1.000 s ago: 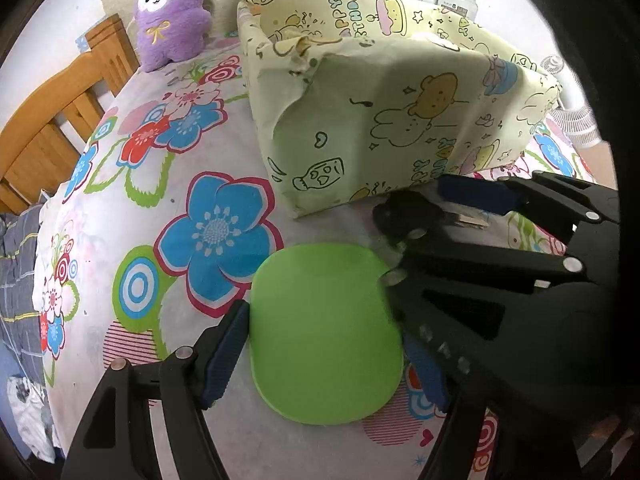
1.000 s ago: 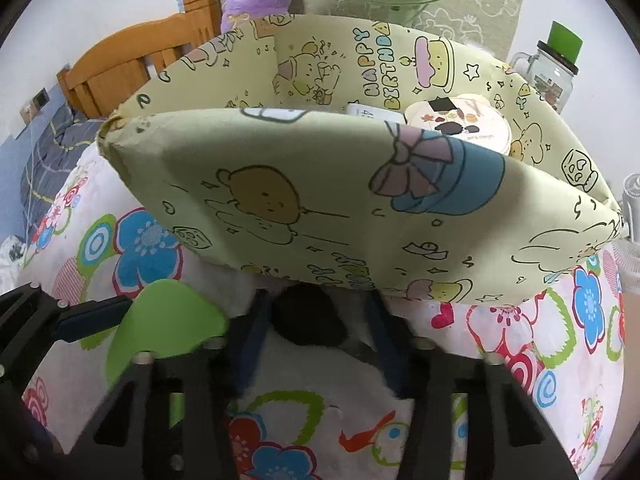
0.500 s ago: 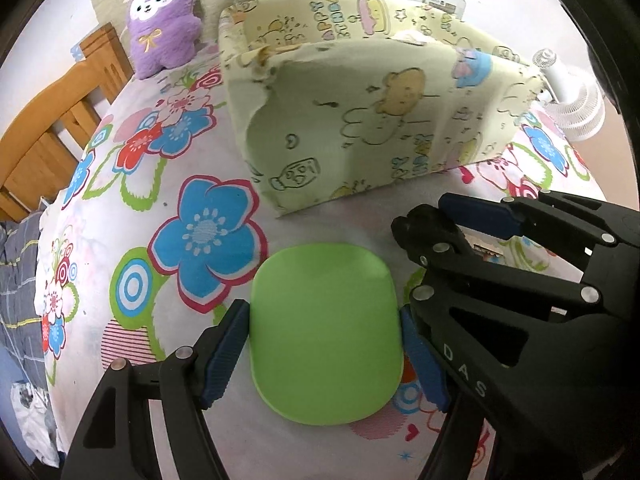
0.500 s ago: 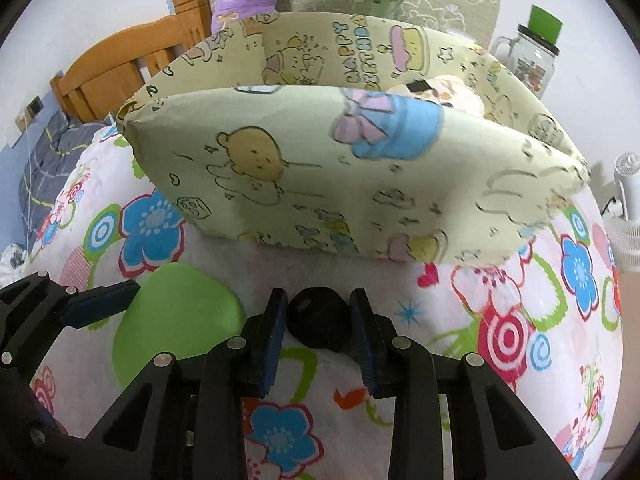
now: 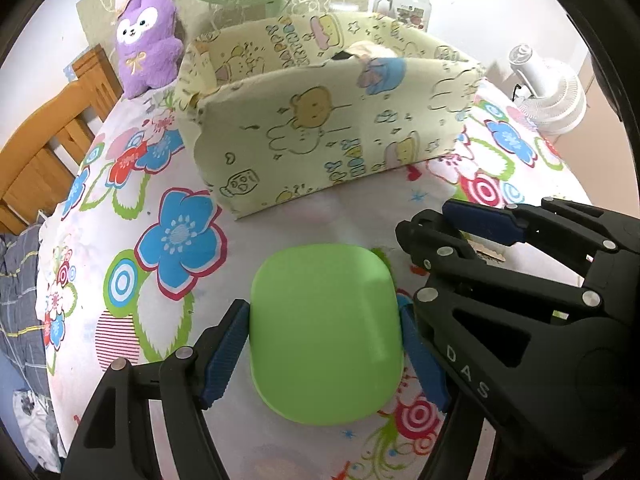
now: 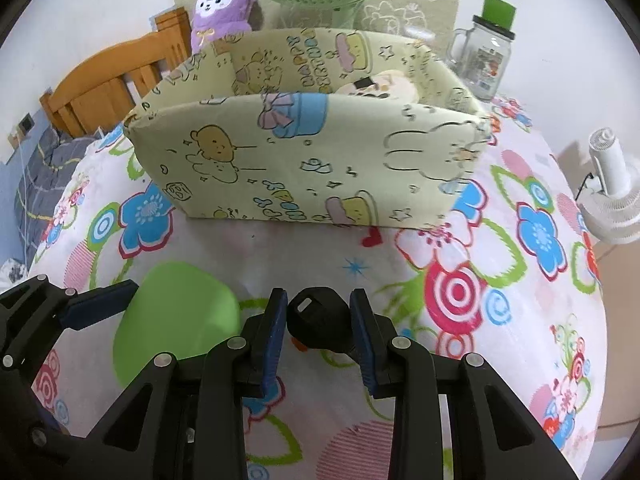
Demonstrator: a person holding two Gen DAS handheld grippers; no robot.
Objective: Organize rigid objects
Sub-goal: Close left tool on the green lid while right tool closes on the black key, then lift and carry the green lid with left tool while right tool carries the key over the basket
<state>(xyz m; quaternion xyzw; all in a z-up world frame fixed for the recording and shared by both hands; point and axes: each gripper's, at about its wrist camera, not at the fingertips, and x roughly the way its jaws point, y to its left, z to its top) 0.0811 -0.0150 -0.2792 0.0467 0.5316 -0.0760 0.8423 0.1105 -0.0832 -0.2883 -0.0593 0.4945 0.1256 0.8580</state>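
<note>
Left wrist view: left claw clamps the green lid by its two sides, low over the flowered desk near its front edge. Judged best kept level and raised above the near wall of the fabric storage box.

Right wrist view: right claw pinches a black key head. Open cloth lies ahead; a glass jar and white fan crowd the right edge.

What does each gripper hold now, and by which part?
The left gripper holds the green lid by its two opposite side edges. The right gripper holds a key by its black head, between the fingers.
</note>
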